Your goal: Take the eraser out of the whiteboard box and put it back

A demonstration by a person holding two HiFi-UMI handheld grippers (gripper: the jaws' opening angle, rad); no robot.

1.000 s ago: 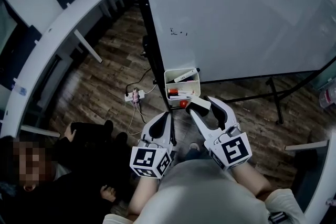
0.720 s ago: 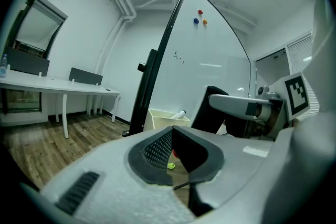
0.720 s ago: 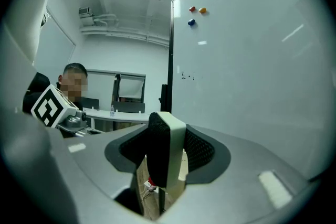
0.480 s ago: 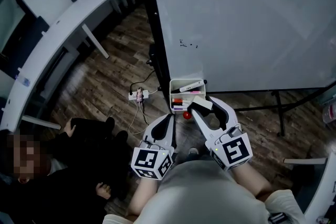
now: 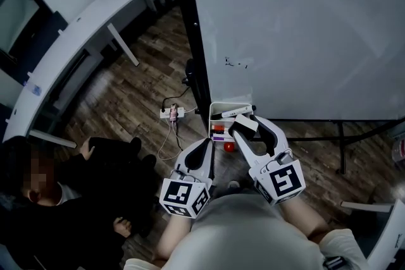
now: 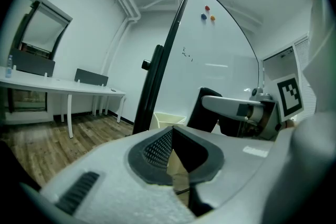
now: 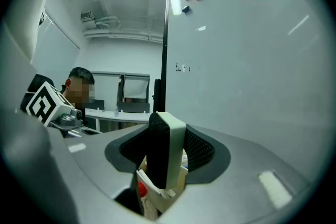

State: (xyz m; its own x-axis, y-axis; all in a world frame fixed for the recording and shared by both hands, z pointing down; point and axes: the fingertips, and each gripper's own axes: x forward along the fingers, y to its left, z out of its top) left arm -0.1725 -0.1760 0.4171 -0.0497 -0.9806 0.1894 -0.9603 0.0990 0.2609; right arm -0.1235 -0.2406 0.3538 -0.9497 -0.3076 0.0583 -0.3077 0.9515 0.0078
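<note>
The right hand-held gripper (image 5: 244, 128) is clamped on the eraser (image 5: 243, 122), one pad on each broad face. It holds the eraser on edge at the near right corner of the whiteboard box (image 5: 217, 109). The left hand-held gripper (image 5: 202, 143) hangs beside it, jaws together and empty. The box sits at the lower left corner of the whiteboard (image 5: 304, 41) and already holds markers (image 5: 229, 113), so the eraser may catch on them or on the rim and tilt or slip from the pads. One pad bears on soft felt, which makes a slip likelier. The eraser is a small block with a pale hard back and a dark felt face.
</note>
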